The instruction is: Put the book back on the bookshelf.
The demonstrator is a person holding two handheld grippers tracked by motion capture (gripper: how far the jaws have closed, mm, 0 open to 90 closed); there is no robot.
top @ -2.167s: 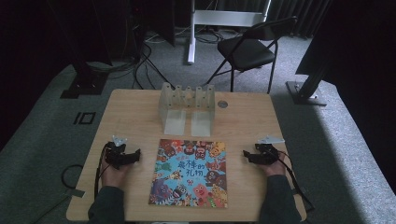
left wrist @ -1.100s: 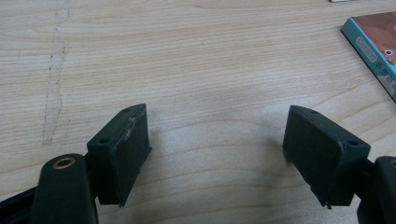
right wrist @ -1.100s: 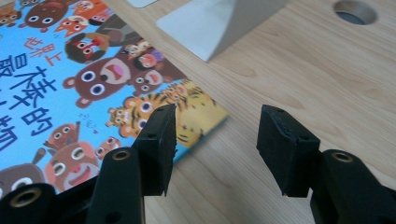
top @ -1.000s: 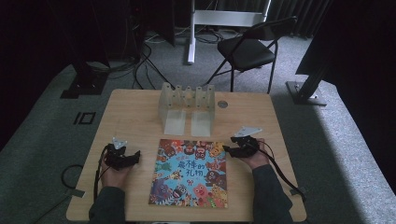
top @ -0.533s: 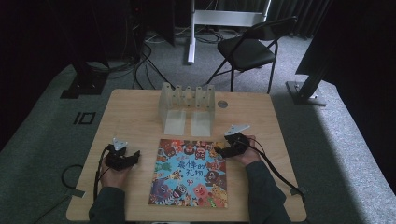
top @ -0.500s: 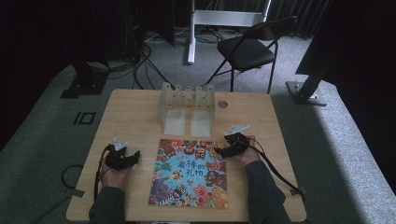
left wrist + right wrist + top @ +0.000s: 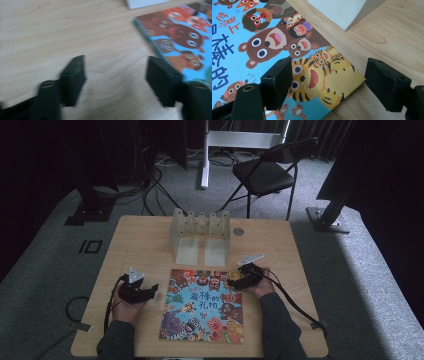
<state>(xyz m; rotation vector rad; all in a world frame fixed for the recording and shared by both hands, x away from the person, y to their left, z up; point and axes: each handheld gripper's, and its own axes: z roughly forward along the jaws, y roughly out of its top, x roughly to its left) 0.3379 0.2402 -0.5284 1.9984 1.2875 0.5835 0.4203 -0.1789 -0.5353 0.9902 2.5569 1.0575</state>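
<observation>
A picture book (image 7: 205,305) with a bright cover of cartoon animals lies flat on the wooden table (image 7: 140,240), near the front edge. My left gripper (image 7: 151,290) rests on the table just left of the book, pointing at its left edge. Its jaws have just been opening, and between them lies bare wood (image 7: 116,65), with the book (image 7: 185,32) to their right. My right gripper (image 7: 231,281) is at the book's far right corner. Its jaws have just been opening too, and they stand wide on either side of that tiger-printed corner (image 7: 329,67) without touching it.
A pale slotted rack (image 7: 200,227) stands at the back middle of the table, its two flat feet reaching toward the book. One foot (image 7: 339,10) lies just beyond the right gripper. A small round disc (image 7: 238,232) sits right of the rack. A folding chair (image 7: 265,170) stands behind the table.
The right gripper has moved left from the table's right side to the book's far right corner and sunk a little. The left gripper has stayed in place.
</observation>
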